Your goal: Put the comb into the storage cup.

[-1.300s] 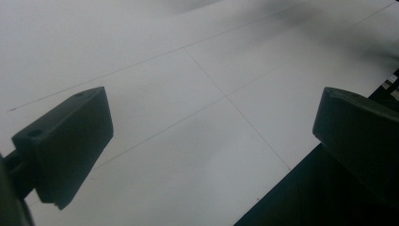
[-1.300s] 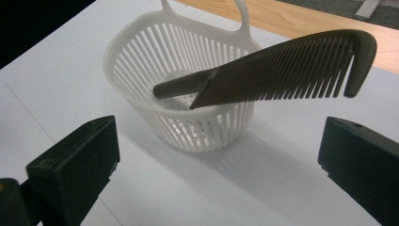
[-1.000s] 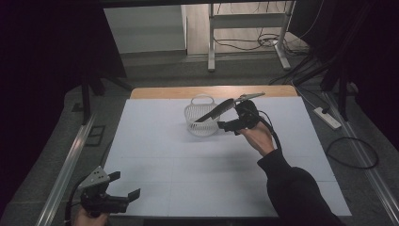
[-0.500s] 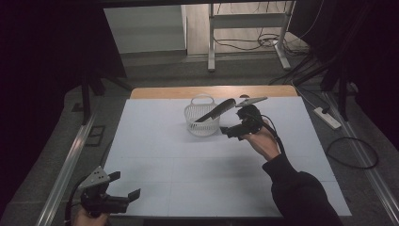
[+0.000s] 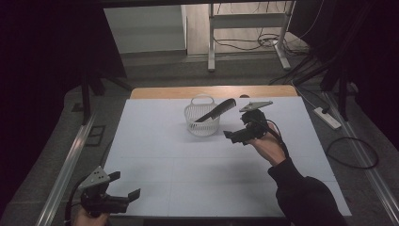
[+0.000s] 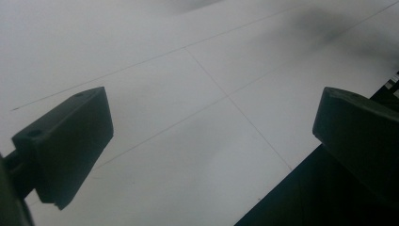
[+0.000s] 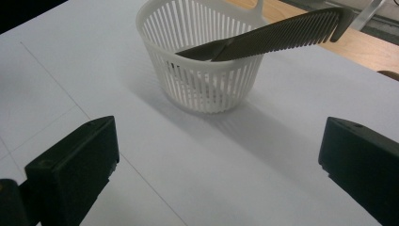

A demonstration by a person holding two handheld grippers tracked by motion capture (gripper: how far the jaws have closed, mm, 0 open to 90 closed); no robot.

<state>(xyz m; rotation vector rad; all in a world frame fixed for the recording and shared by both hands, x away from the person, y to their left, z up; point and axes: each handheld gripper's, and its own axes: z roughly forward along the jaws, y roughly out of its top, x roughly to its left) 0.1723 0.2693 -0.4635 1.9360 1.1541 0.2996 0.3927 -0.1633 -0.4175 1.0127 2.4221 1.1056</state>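
Note:
A white slotted basket (image 5: 203, 123) (image 7: 202, 84) stands at the far middle of the white table. A dark comb (image 5: 217, 110) (image 7: 273, 40) leans in it, handle end down inside, toothed end sticking out over the rim toward the right. My right gripper (image 5: 234, 136) (image 7: 216, 165) hovers just right of the basket, open, with nothing between its jaws. My left gripper (image 5: 124, 186) (image 6: 211, 136) rests at the near left corner of the table, also open and holding nothing.
The white sheet (image 5: 188, 165) covers the table, with a strip of bare wood (image 5: 188, 92) at the far edge. A metal rail (image 5: 66, 165) runs along the left side. A power strip (image 5: 327, 117) and cables lie on the floor at right.
My right gripper has drawn back from the basket toward me and to the right, away from the comb, which stays leaning in the basket. The left gripper has not moved.

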